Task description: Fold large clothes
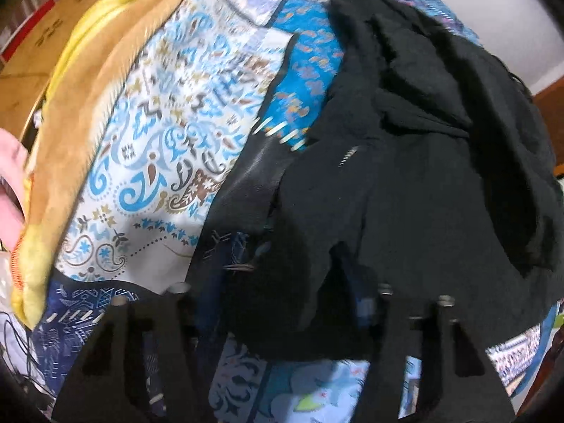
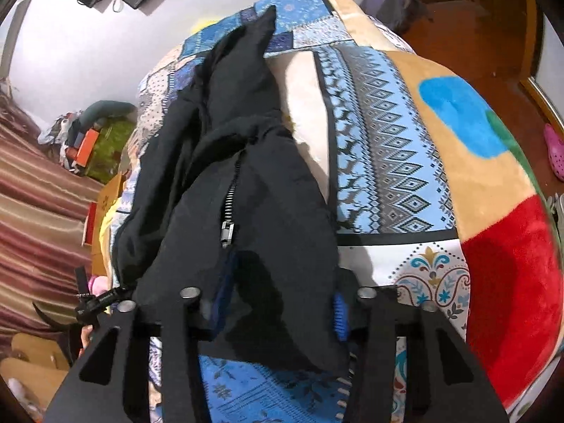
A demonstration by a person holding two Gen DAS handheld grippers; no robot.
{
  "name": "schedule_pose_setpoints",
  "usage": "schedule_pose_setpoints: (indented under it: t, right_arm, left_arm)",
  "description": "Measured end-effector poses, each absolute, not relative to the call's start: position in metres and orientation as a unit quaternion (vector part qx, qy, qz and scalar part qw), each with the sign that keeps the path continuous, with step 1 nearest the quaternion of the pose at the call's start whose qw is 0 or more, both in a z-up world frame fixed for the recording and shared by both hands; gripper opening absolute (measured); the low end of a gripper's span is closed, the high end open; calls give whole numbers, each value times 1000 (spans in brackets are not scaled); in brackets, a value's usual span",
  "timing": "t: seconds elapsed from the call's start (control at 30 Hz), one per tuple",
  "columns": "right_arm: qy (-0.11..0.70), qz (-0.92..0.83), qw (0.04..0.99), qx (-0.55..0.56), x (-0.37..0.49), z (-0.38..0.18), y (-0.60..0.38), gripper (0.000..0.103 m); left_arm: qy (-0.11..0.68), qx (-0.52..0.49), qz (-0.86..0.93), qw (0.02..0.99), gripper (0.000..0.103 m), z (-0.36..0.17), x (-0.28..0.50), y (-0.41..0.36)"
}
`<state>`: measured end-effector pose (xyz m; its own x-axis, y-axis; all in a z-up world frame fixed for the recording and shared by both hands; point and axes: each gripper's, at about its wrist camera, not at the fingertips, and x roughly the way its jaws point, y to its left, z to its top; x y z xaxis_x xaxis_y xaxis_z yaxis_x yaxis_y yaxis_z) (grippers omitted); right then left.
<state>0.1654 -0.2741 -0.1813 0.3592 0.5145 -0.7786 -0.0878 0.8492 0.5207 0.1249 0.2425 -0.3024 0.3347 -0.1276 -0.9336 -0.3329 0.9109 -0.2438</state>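
A black zip-up jacket (image 1: 423, 183) lies bunched on a patterned blue and white bedspread (image 1: 169, 141). In the left wrist view my left gripper (image 1: 282, 303) has its fingers wide apart, with the jacket's hem draped between them. In the right wrist view the jacket (image 2: 246, 183) runs away from me, its metal zipper (image 2: 228, 225) facing up. My right gripper (image 2: 275, 303) also has its fingers wide apart, with jacket cloth lying between them. Neither pair of fingers is closed on the cloth.
A tan and yellow fleece blanket (image 1: 70, 112) lies at the bed's left edge, with cardboard boxes (image 1: 42, 38) beyond. A colourful blanket (image 2: 493, 183) covers the bed's right side. A striped curtain (image 2: 38, 190), wooden floor (image 2: 469, 35) and a pink shoe (image 2: 555, 151) surround the bed.
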Motion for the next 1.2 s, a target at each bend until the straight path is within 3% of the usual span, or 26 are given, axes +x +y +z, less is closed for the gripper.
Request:
schedule_pose_setpoints:
  t: [0.07, 0.23, 0.37, 0.5, 0.6, 0.63, 0.77, 1.0, 1.2]
  right_arm:
    - [523, 197, 804, 203, 165, -175, -274, 20]
    - [514, 226, 801, 210, 169, -173, -271, 18]
    - [538, 218, 785, 216, 175, -191, -272, 21]
    - [554, 223, 764, 242, 178, -203, -279, 21]
    - [552, 225, 763, 249, 176, -199, -283, 15]
    - [551, 226, 764, 248, 176, -196, -282, 10]
    - [534, 242, 774, 239, 178, -176, -272, 10]
    - [483, 307, 776, 265, 204, -130, -250, 7]
    - [453, 303, 807, 228, 264, -105, -221, 6]
  left_arm:
    - [558, -215, 37, 800, 25, -288, 123, 236]
    - [525, -184, 33, 830, 25, -262, 129, 218]
    - [550, -202, 47, 809, 34, -286, 140, 220]
    - [571, -223, 45, 789, 35, -313, 142, 226]
    - [571, -220, 36, 790, 34, -310, 142, 219]
    - [569, -218, 33, 793, 30, -305, 142, 218]
    - [550, -237, 6, 801, 24, -273, 150, 210]
    - [474, -344, -53, 808, 20, -209, 176, 233]
    - [425, -340, -80, 835, 18, -152, 224, 247]
